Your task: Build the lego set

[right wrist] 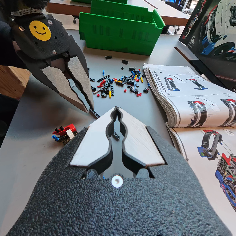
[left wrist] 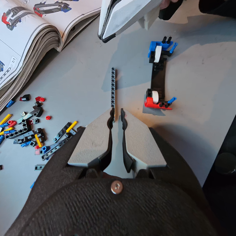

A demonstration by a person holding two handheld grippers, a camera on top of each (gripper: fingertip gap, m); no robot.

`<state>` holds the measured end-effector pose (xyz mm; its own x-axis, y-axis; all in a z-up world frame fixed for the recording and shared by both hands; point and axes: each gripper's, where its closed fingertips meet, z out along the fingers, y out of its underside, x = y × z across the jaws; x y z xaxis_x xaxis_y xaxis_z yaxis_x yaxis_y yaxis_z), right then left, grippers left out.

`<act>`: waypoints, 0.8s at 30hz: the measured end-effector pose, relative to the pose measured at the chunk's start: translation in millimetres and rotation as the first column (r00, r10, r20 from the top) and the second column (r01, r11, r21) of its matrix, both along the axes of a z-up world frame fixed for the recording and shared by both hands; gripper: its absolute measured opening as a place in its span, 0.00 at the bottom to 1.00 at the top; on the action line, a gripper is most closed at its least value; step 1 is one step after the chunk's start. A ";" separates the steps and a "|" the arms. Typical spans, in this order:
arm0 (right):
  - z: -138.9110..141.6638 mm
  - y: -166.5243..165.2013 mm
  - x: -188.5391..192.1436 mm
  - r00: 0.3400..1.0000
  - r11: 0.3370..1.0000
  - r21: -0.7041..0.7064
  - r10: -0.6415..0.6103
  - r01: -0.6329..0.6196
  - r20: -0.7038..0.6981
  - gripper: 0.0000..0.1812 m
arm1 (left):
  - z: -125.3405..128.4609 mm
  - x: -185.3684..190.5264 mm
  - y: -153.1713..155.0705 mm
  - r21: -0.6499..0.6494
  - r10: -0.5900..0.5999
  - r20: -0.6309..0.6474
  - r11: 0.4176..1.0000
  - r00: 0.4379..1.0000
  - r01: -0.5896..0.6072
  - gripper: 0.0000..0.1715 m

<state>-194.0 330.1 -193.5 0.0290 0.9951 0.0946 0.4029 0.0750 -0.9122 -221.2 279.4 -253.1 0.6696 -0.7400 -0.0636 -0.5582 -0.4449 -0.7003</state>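
Dark grey holed beam (left wrist: 113,88) on the grey table (left wrist: 79,71), bright green bin (right wrist: 118,33) far back, yellow smiley sticker (right wrist: 40,30) on the black left gripper (right wrist: 89,109).

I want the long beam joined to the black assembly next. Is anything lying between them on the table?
Nothing visible does. The long grey beam lies at the left tool tips, and only bare table separates it from the black assembly. The loose parts pile sits off to the other side.

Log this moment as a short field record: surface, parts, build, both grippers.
surface: grey table
beam: long grey holed beam, flat on table, near end at left gripper's tips
left gripper: slightly open, holding nothing
right gripper: shut, empty
sub-assembly: black curved piece with blue and red ends, apart from the beam
loose parts: pile
manual: open
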 end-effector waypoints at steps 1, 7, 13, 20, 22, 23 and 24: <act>0.1 0.3 0.4 1.000 1.000 -0.001 0.000 0.000 0.000 0.00 | -0.5 0.7 1.6 0.000 -0.003 -0.007 1.000 1.000 0.003 0.04; 3.7 1.1 2.4 1.000 1.000 0.016 -0.005 0.005 -0.003 0.00 | -8.3 2.2 2.1 -0.019 -0.007 -0.027 1.000 1.000 0.007 0.04; 5.8 2.6 3.9 1.000 1.000 0.017 -0.008 0.008 -0.009 0.00 | -2.0 5.3 6.6 -0.004 -0.013 -0.015 1.000 1.000 0.013 0.04; 7.9 3.6 5.5 1.000 1.000 0.020 -0.012 0.012 -0.012 0.00 | -7.7 7.6 6.6 -0.021 -0.024 -0.025 1.000 0.999 0.024 0.04; 8.1 4.8 6.1 1.000 1.000 0.020 -0.016 0.016 -0.013 0.00 | -4.8 8.1 8.3 -0.015 -0.024 -0.021 1.000 0.999 0.024 0.04; 8.4 5.1 6.4 1.000 1.000 0.019 -0.017 0.017 -0.014 0.00 | -3.1 8.3 10.0 -0.009 -0.023 -0.021 1.000 1.000 0.023 0.04; 8.6 5.2 6.6 1.000 1.000 0.018 -0.017 0.017 -0.014 0.00 | -2.2 8.9 11.2 -0.007 -0.025 -0.021 1.000 0.999 0.025 0.04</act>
